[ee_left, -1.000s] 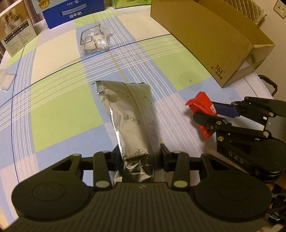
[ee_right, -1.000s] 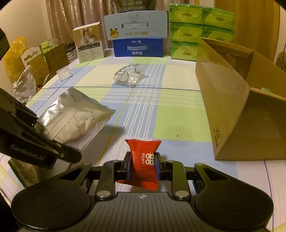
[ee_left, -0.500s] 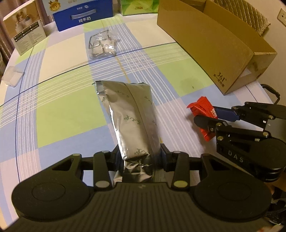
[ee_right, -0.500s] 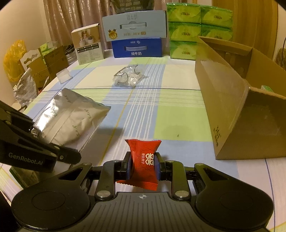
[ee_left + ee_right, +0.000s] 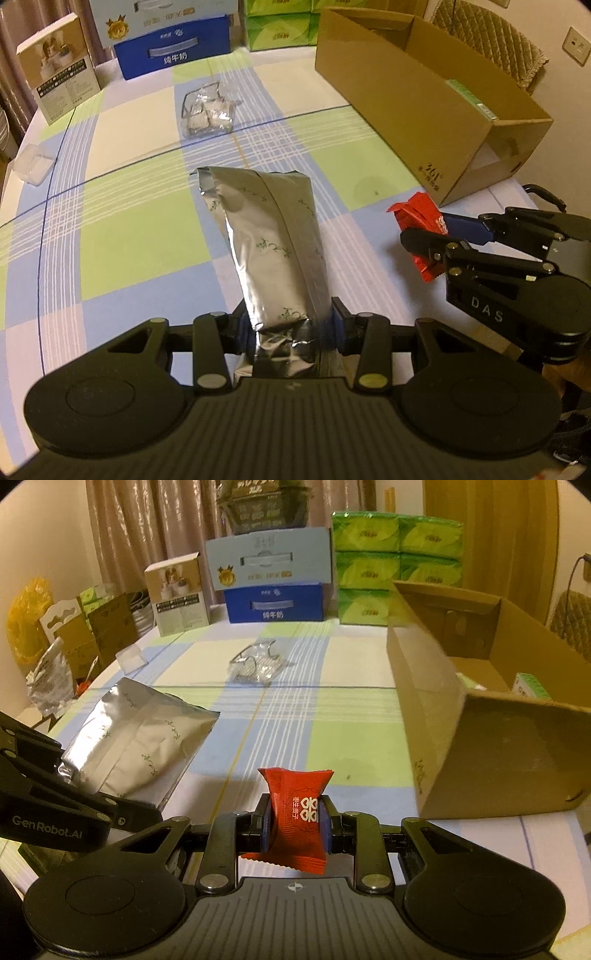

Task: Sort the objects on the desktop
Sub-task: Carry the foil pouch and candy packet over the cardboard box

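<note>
On the table: a checked cloth (image 5: 140,236) of green, blue and cream covers it, and both grippers hang above it, each with a packet.
Left gripper (image 5: 291,325): its jaws pinch the lower end of a silver foil pouch (image 5: 269,243); the pouch sticks out forward past the fingers, its far end clear of the cloth.
Right gripper (image 5: 295,818): its jaws are pressed onto a small red candy packet (image 5: 299,805) with white characters on it; the packet stands upright between the pads.
Grippers to each other: the right one sits just to the right of the left one, near but apart; from the right wrist view the pouch shows at the left.
Cardboard box (image 5: 491,746): open at the top, on the right side of the table, near the red packet; a green-edged item lies inside it.
Clear bag (image 5: 207,110): crinkled, with small pale pieces in it, lying mid-table beyond the pouch.
Small clear case (image 5: 33,168): at the left edge of the table.
Far edge: a blue carton (image 5: 275,603) with a pale blue carton on top, green tissue packs (image 5: 397,568) to its right, a beige product box (image 5: 177,594) to its left.
</note>
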